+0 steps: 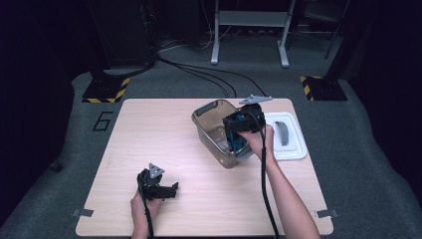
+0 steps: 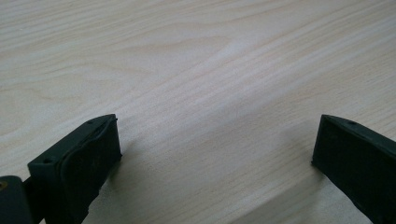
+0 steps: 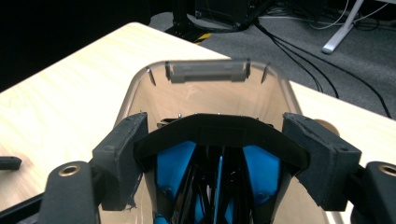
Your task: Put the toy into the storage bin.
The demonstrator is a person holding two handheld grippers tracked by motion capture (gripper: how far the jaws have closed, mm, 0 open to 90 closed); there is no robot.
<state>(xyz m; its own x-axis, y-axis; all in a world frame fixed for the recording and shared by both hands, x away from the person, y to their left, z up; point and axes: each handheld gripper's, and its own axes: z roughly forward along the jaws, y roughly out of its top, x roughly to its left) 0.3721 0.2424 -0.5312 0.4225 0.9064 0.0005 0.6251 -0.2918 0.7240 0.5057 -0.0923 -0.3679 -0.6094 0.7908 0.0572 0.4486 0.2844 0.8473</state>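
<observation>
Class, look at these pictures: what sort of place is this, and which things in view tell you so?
Probably a lab or recording studio, not a home: a lone wooden table on grey carpet, black stands on hazard-striped bases, and cables trailing across the floor in a dark room.

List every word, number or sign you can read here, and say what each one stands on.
"6": a large dark numeral on the grey floor left of the table.
Yellow-and-black hazard stripes, no words: on the two black stand bases on the floor behind the table.
No readable text on the clear container, the white lid or the black-and-blue object in the right gripper.
</observation>
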